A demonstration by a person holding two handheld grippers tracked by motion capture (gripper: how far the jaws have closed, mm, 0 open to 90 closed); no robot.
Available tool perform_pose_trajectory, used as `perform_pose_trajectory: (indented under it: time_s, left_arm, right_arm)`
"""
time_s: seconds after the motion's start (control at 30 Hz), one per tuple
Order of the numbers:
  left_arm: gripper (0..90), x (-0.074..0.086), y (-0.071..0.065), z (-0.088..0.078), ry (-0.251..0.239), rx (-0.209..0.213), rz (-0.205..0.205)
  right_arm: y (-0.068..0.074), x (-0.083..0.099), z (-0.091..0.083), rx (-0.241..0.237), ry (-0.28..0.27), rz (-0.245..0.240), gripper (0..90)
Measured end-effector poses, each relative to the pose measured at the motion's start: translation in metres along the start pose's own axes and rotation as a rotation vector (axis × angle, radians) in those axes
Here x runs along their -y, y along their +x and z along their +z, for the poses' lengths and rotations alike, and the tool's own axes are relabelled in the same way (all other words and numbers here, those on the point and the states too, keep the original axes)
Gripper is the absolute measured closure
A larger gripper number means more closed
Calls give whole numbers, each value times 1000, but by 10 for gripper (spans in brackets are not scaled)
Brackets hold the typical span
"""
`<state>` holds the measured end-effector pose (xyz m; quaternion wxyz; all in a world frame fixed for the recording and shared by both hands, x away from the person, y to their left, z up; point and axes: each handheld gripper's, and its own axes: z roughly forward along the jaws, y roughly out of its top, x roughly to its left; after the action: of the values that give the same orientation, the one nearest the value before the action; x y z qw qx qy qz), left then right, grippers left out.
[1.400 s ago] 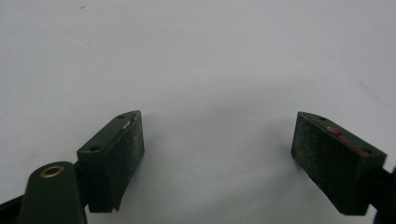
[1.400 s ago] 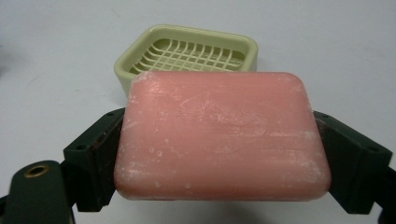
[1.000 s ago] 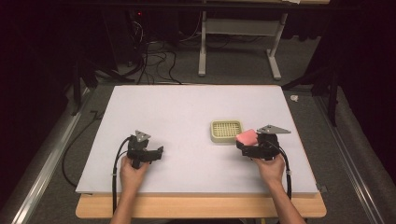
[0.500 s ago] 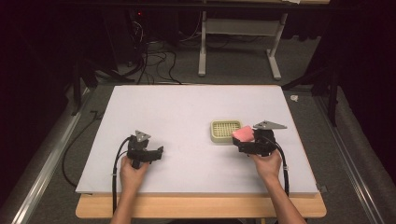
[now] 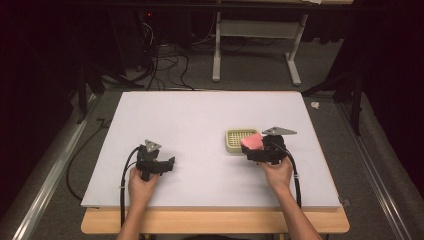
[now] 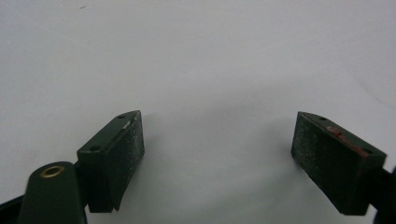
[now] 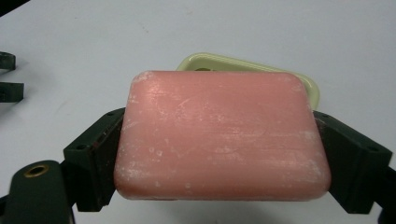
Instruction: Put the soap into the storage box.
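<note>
The pink soap bar (image 7: 219, 135) sits clamped between the right gripper's (image 5: 256, 150) jaws, pressed on both sides. Just beyond the jaws lies a pale green slotted soap dish (image 5: 240, 140); it looks empty, though the bar hides part of it. The left gripper (image 6: 217, 158) hangs with jaws spread wide, nothing between them. Underneath is a plain white table (image 5: 200, 115), and past it a dark room with cables (image 5: 165, 70) on the floor.

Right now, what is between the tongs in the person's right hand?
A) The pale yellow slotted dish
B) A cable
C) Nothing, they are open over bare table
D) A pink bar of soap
D: in the right gripper view the pink bar of soap sits clamped between the two black jaws of the right tongs, with the pale yellow dish behind it.
</note>
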<state>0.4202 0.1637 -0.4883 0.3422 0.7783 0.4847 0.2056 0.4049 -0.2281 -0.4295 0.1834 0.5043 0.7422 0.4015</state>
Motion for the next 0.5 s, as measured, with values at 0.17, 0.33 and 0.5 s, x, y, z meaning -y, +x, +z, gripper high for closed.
perform_pose_trajectory:
  time_s: [0.17, 0.33, 0.5]
  left_arm:
    - [176, 0, 0, 0, 0, -1, 1]
    - [176, 0, 0, 0, 0, -1, 1]
    - [176, 0, 0, 0, 0, -1, 1]
  right_arm:
    - [3, -7, 13, 2, 22, -5, 137]
    - [5, -13, 29, 11, 62, -3, 136]
    - [5, -16, 40, 23, 89, 3, 136]
